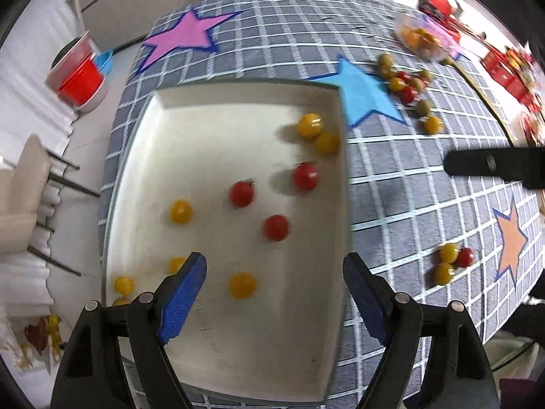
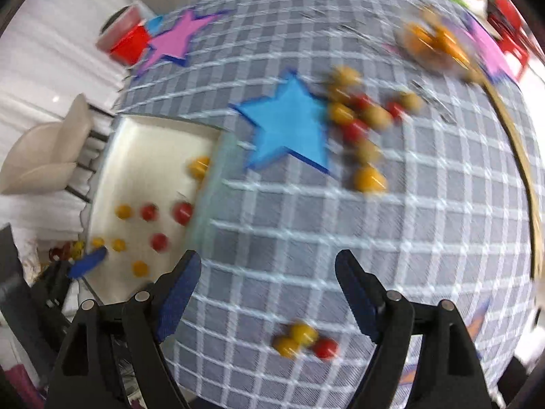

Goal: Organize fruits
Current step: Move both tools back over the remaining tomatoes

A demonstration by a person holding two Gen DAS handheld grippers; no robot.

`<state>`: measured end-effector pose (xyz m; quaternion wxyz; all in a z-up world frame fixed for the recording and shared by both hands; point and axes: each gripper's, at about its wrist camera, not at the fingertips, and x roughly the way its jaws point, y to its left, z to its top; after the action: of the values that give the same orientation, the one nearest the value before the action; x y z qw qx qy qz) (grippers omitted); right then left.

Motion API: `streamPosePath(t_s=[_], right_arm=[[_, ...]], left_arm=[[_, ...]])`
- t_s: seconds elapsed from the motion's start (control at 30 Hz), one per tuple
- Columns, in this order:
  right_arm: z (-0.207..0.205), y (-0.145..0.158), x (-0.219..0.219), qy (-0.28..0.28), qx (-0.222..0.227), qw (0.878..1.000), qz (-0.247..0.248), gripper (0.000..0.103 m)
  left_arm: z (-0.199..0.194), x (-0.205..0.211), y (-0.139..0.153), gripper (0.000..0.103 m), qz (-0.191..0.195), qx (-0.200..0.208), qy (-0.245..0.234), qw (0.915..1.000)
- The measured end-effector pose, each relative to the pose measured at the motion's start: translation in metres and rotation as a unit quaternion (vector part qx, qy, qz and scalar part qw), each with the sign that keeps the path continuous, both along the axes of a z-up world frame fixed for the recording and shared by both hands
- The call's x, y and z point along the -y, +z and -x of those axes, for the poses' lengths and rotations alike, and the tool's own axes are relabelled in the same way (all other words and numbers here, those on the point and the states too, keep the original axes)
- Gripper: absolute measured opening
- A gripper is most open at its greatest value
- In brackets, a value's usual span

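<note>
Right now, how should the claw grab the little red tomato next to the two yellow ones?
Come straight down on the red tomato with the open right claw. It is round and smooth, so squeeze across its widest middle. One yellow tomato touches its far-left side, so put the fingers on the free sides, away from that neighbour.

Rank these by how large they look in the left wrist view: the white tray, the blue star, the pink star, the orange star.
1. white tray
2. pink star and blue star: too alike to rank
3. orange star, though fisheye edge distortion makes this unsure
</note>
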<state>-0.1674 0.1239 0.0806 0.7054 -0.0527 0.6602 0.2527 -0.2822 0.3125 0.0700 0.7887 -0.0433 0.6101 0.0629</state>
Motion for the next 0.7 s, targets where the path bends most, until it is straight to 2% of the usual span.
streamPosePath(t_s=[0.2,0.33,0.53,0.7], right_arm=[[0.016,-0.014,0.059,-0.025,-0.011,0.999,0.043,0.084],[0.016,-0.025,0.083,-0.052,-0.021,0.997,0.050,0.084],[-0.004,-0.024,0.092,-0.071,-0.015,0.997,0.036,0.084],[-0.019,-0.023,0.091,-0.070,-0.002,0.997,0.027,0.084]], left_arm=[[-0.005,0.042,0.011,0.083,0.003,0.006,-0.063,0.9980],[-0.010,0.065,0.010,0.083,0.012,0.000,-0.091,0.9958],[-0.039,0.076,0.014,0.083,0.018,-0.001,-0.079,0.9967],[-0.089,0.068,0.021,0.083,0.021,0.021,-0.059,0.9978]])
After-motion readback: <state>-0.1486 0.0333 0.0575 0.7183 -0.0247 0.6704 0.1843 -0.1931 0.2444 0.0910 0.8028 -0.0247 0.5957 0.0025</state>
